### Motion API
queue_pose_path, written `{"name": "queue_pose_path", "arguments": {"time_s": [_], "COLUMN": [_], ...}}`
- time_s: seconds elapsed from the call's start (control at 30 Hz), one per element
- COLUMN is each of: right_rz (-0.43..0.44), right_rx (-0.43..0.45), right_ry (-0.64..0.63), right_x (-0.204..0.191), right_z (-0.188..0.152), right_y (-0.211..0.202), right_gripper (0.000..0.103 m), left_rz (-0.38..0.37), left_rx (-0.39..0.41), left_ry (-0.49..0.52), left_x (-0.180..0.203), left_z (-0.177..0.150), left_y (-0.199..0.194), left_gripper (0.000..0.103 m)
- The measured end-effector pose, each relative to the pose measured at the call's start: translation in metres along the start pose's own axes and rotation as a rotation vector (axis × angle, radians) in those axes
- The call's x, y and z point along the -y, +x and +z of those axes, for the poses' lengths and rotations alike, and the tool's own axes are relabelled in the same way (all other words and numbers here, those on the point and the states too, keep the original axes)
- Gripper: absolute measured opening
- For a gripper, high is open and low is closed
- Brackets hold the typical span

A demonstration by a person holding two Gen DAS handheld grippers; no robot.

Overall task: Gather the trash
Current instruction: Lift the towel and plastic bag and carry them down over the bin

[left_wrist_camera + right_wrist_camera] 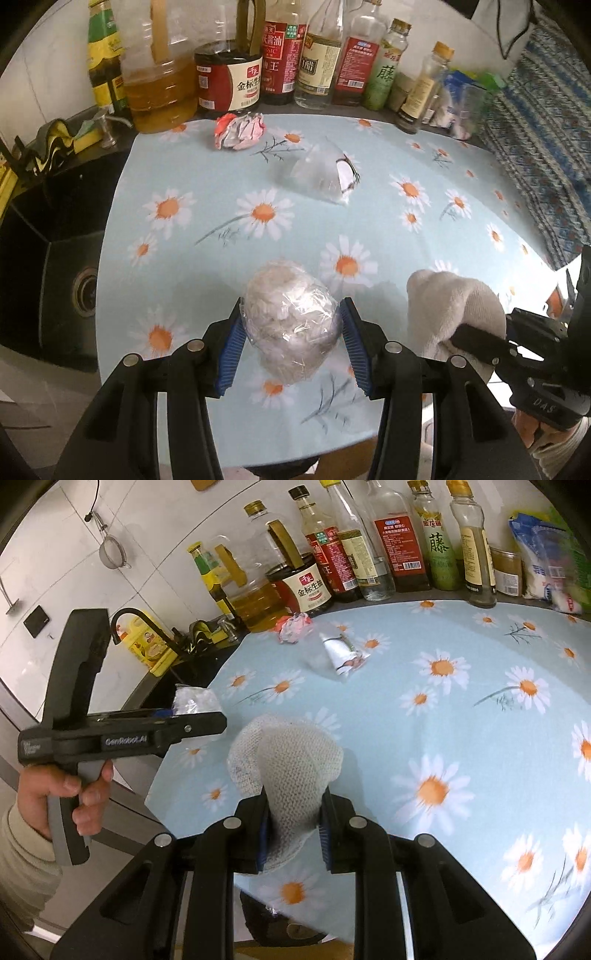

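Both cameras sit on the grippers, close above the daisy tablecloth (229, 177), looking down and forward. The 2 views share the bottles (373, 550) behind.

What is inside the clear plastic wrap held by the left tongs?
The clear plastic wrap holds a crumpled whitish wad; its material is unclear. The left tongs cover its sides.

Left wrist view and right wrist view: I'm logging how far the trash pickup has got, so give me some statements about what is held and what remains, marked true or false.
1. The left gripper grips a plastic-wrapped wad. True.
2. The right gripper is empty. False: its fingers pinch a white knitted cloth.
3. A crumpled pink and white paper ball lies by the bottles. True.
4. The clear plastic bag is in the sink. False: it lies on the daisy tablecloth.
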State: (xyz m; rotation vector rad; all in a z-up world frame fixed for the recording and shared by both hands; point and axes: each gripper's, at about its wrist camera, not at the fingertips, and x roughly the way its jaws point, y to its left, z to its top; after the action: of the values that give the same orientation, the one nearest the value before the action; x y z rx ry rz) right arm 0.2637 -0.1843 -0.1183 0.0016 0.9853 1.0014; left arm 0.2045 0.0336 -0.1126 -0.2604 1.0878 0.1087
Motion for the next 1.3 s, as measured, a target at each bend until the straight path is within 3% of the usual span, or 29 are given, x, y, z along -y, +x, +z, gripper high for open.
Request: {"name": "queue_pose_path", "arguments": {"time_s": [0.7,1.0,1.3], "right_rz": [-0.131,-0.167,-0.186], "right_rx": [0.084,0.076,0.002], "right_ry": [0.006,0.088,0.187], "right_x": [-0.131,-0.149,-0.137], "right_z": [-0.084,-0.133,-0.175], "right_y": [-0.035,-0.024,0.009], "right_gripper": [0.023,0.023,0.024], "left_rz": [-0.127,-0.161,-0.205], "left_rx": [0.052,0.001,-0.117], "left_ry": [0.063,0.108,0.109], "left_x": [-0.042,-0.056,-0.062], "left_z": [-0.123,-0.171,-0.213], "left_y": [-0.064,-0.064,-0.028], "left_gripper": [0.048,0.048,0.048]}}
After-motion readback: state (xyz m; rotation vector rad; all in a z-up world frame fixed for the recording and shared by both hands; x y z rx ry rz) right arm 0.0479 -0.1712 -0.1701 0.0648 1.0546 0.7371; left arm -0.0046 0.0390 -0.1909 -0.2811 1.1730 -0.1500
